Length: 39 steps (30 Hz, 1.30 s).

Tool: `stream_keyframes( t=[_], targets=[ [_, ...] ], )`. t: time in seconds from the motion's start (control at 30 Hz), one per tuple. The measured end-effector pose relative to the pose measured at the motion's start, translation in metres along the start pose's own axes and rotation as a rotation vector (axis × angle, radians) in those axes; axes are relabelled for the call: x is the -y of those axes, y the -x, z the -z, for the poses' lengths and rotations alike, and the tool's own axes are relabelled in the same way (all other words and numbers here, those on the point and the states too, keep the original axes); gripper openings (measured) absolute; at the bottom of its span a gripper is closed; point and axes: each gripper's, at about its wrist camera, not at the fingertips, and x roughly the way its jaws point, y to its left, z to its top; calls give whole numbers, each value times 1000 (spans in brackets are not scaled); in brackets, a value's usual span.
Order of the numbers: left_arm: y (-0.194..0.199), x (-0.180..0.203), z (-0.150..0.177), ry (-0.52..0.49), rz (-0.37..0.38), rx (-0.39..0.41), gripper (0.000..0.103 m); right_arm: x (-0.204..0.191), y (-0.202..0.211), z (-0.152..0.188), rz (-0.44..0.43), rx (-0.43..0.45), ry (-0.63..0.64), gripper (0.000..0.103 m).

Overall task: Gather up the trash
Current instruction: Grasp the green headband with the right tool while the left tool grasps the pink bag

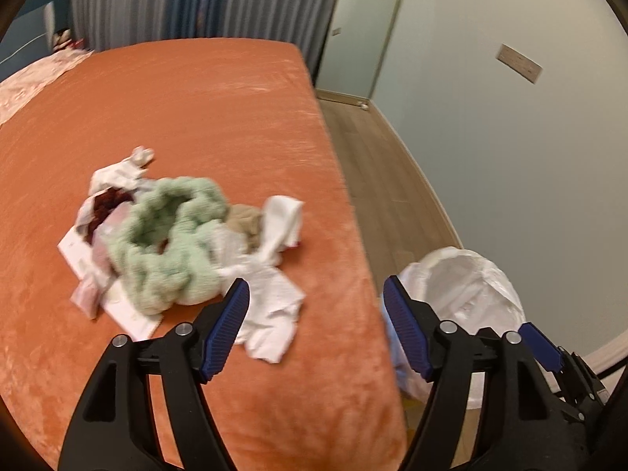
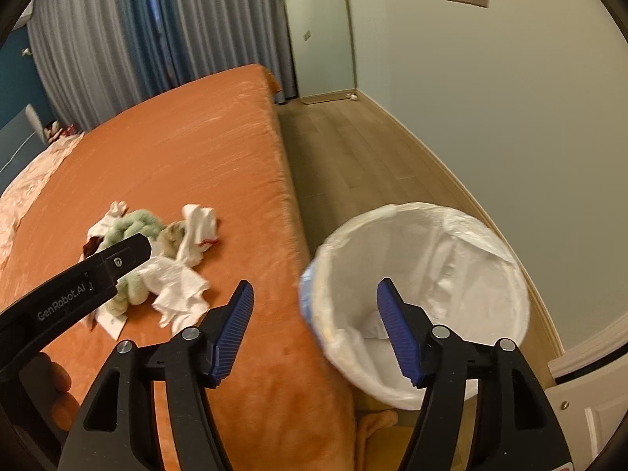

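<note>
A heap of litter lies on the orange bed [image 1: 196, 98]: crumpled white tissues [image 1: 271, 306], a fluffy pale green ring [image 1: 172, 243], a brown scrap [image 1: 247, 219] and flat white paper [image 1: 78, 255]. My left gripper [image 1: 314, 282] hovers open over the bed's edge, just short of the nearest tissue, with nothing between its blue pads. Beside the bed, a bin with a white liner [image 2: 471, 267] stands on the floor. Above the gap between bed and bin, my right gripper [image 2: 314, 283] is open and empty. The same tissues [image 2: 176, 286] lie to its left.
The left gripper's black housing [image 2: 78, 286] crosses the right wrist view over the heap, with a person's fingers [image 2: 55, 376] below it. Wooden floor [image 2: 345, 157] runs between the bed and a pale wall. Grey curtains [image 1: 176, 0] hang behind the bed; a pink cover [image 1: 23, 86] lies at its left.
</note>
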Motion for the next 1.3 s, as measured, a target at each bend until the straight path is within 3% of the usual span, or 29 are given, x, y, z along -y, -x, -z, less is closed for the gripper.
stream_keyframes(
  t=[0.3, 0.53, 0.83, 1.1, 1.23, 1.3],
  targets=[
    [6, -104, 4, 114, -153, -1, 78, -84, -19, 6, -89, -43, 102, 65],
    [-10, -183, 10, 163, -250, -48, 80, -143, -42, 7, -156, -77, 148, 65],
    [-46, -241, 12, 207, -252, -129, 80, -202, -81, 2, -206, -129, 163, 65],
    [-73, -244, 13, 198, -188, -177, 72, -236, -119, 2, -201, -166, 194, 65],
    [-83, -245, 16, 190, -186, -204, 48, -241, -133, 7, -185, -188, 211, 54],
    [-83, -249, 18, 208, -184, -199, 43, -240, -137, 10, -180, -199, 212, 46]
  ],
)
